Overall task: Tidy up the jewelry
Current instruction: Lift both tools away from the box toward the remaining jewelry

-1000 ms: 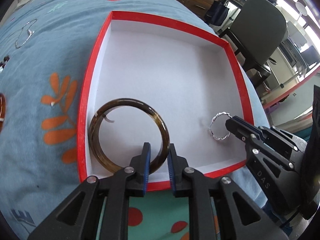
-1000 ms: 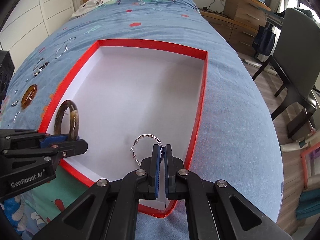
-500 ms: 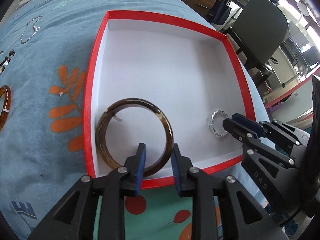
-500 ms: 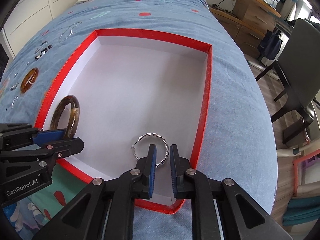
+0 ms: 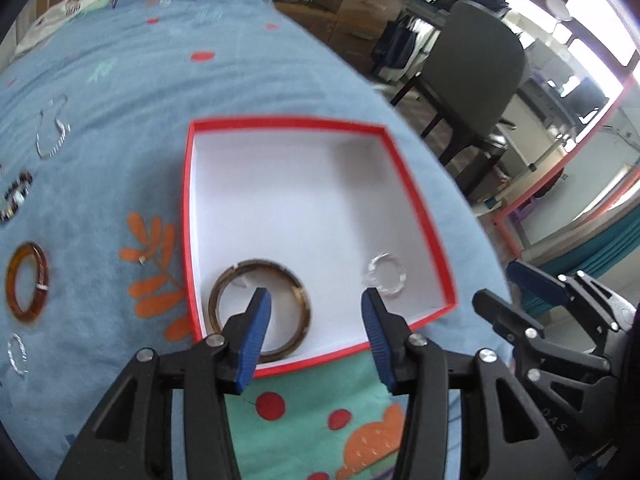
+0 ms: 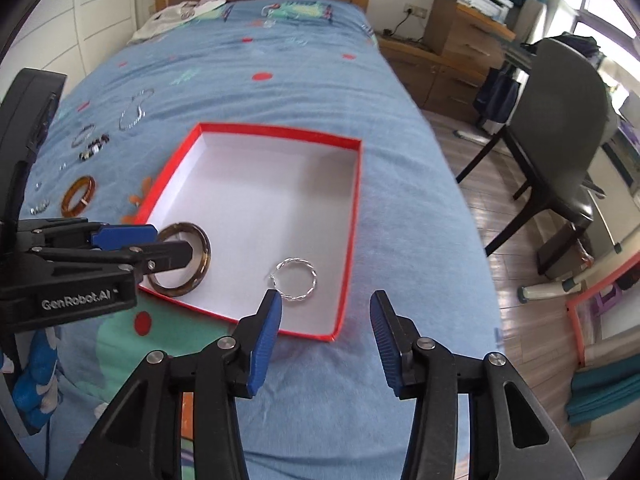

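A red-rimmed white box (image 5: 288, 124) lies on the blue bedspread. Inside, near its front left corner, a dark brown bangle (image 5: 260, 263) lies flat. A twisted silver bracelet (image 5: 370, 280) lies near the front right corner. My left gripper (image 5: 315, 294) hovers over the box's front edge. Its jaws are opening and nothing is between them. My right gripper (image 6: 326, 296) hangs above the front right corner, its jaws opening too, with the silver bracelet (image 6: 314, 276) below and beyond the fingertips, untouched. In the right wrist view, the left gripper (image 6: 172, 240) partly covers the bangle (image 6: 206, 252).
Loose jewelry lies on the bedspread left of the box: an amber bangle (image 5: 42, 268), a beaded bracelet (image 5: 16, 196), a silver chain (image 5: 52, 132) and a small silver ring (image 5: 16, 352). The bed's right edge drops to a wooden floor with a grey chair (image 6: 560, 112).
Both grippers have opened and risen away from the box. The left one let go of the brown bangle, the right one of the silver bracelet. Both pieces now lie in the box.
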### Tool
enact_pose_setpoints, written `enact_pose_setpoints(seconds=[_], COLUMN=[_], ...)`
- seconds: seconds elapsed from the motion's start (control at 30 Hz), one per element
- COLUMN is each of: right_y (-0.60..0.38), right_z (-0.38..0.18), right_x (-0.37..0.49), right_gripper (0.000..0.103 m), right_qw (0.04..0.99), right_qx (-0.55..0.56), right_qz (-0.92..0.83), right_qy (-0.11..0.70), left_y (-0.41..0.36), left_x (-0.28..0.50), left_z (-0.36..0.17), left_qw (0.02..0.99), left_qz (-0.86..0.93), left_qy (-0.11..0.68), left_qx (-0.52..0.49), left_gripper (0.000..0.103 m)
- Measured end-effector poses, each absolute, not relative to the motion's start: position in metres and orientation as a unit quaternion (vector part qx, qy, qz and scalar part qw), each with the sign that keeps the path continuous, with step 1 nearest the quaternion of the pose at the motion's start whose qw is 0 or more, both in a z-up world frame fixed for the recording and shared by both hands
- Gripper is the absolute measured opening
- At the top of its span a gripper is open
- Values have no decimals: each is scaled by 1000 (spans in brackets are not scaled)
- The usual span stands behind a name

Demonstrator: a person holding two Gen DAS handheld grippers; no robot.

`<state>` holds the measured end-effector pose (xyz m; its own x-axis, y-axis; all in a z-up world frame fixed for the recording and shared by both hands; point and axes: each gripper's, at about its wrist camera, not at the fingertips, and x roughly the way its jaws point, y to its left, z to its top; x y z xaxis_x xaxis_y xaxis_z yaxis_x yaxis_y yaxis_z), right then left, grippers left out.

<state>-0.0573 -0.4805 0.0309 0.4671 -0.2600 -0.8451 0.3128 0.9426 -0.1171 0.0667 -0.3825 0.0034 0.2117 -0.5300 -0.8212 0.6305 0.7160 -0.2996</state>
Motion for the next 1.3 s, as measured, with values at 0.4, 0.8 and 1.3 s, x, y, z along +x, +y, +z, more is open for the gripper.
enact_pose_setpoints(seconds=[0.4,0.8,1.3], right_y=[-416,-315,-262], right_z=[117,146,127], right_x=[-99,-89,-52], right_gripper=[55,55,54], right_qw=[900,921,920], right_qx=[34,6,4], right_qz=[-166,-109,-59], right_qy=[401,373,387], left_y=[-262,-46,46], left_x=[22,43,70], left_z=[103,100,52], left_qw=[841,889,885], left_qz=[-366,-245,-211], left_qy=[386,380,414], left_qx=[99,78,14], left_gripper=[45,45,45])
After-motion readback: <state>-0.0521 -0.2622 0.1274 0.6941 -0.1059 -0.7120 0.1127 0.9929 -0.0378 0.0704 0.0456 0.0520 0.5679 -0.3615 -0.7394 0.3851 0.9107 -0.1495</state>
